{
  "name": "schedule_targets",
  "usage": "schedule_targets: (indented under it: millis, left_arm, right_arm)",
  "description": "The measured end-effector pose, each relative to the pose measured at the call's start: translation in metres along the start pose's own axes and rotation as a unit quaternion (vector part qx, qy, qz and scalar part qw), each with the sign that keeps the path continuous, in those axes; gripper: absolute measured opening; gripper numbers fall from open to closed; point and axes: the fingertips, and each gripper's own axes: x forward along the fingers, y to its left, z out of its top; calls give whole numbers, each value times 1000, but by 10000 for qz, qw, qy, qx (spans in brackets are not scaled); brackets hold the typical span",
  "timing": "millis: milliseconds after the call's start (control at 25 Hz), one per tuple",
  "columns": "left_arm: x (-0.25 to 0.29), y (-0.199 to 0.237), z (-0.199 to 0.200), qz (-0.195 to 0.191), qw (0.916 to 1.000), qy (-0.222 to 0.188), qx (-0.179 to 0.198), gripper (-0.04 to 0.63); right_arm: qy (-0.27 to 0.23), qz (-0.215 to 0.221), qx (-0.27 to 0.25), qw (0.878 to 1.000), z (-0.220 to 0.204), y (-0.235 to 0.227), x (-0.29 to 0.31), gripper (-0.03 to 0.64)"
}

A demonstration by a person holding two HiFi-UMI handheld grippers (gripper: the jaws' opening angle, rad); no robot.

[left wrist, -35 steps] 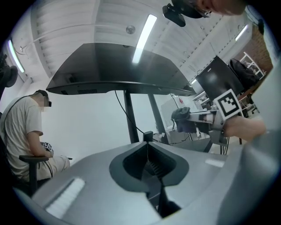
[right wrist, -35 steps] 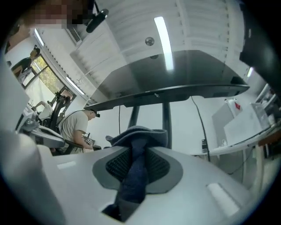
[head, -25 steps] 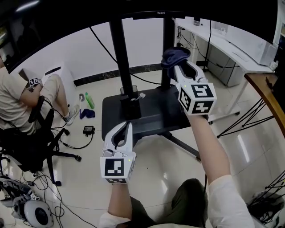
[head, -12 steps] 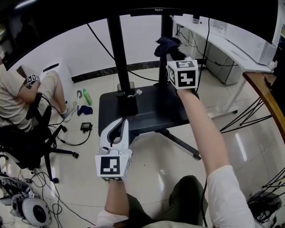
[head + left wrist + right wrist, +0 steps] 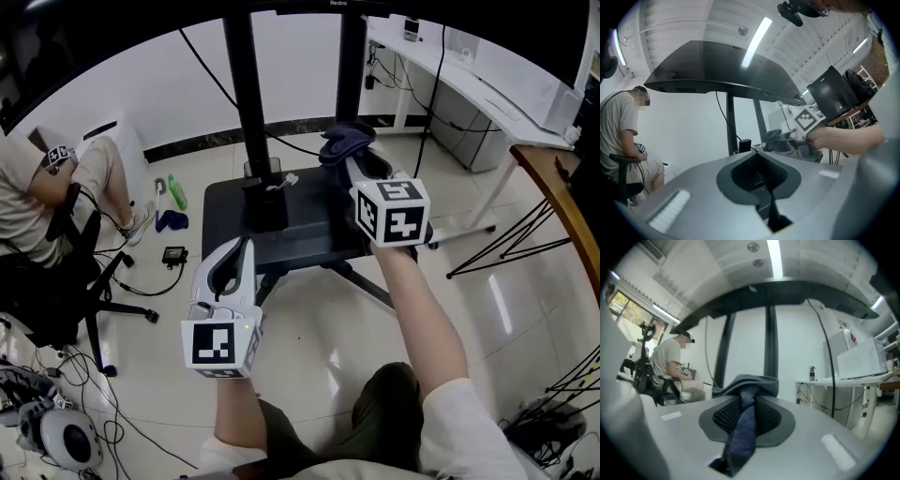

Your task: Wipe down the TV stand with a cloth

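Centrally, the black base plate of the TV stand (image 5: 309, 234) lies on the tiled floor, with a left pole (image 5: 242, 103) and a right pole (image 5: 349, 66) rising from its far side. At the far right corner of the plate, the right gripper (image 5: 354, 161) has its jaws closed on a dark blue cloth (image 5: 339, 142), which bunches beyond the jaw tips beside the right pole; whether it presses on the plate cannot be told. In the right gripper view, a strip of cloth (image 5: 746, 423) runs back between the jaws. Nearer the viewer, the left gripper (image 5: 242, 248) has its jaws together with nothing between them, over the plate's near left edge, well apart from the cloth. A seated person (image 5: 47, 206) is at the left, and a white table (image 5: 469, 89) is at the right.
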Motion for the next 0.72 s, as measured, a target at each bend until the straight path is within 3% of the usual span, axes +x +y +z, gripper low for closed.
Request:
schedule_targets:
  millis: [160, 280, 400, 520, 640, 720]
  left_arm:
    - [-9, 23, -1, 292, 9995, -71, 74, 69]
    - [-13, 51, -1, 592, 9973, -401, 141, 69]
    - [-28, 84, -7, 995, 9945, -325, 60, 69]
    - [-48, 112, -8, 1352, 9903, -292, 118, 69]
    - [-55, 125, -6, 1470, 9884, -302, 248, 69]
    - [-57, 129, -7, 1474, 9883, -276, 277, 69]
  right_arm:
    - [-808, 800, -72, 9935, 13, 93, -67, 77]
    - [-923, 1478, -250, 9844, -13, 170, -80, 75]
    - [-833, 1906, -330, 9776, -28, 233, -66, 72]
    - [-487, 1852, -102, 9814, -21, 263, -17, 69]
    - [443, 1284, 294, 9903, -39, 259, 63, 67]
    - [1082, 822, 363, 9901, -58, 251, 106, 67]
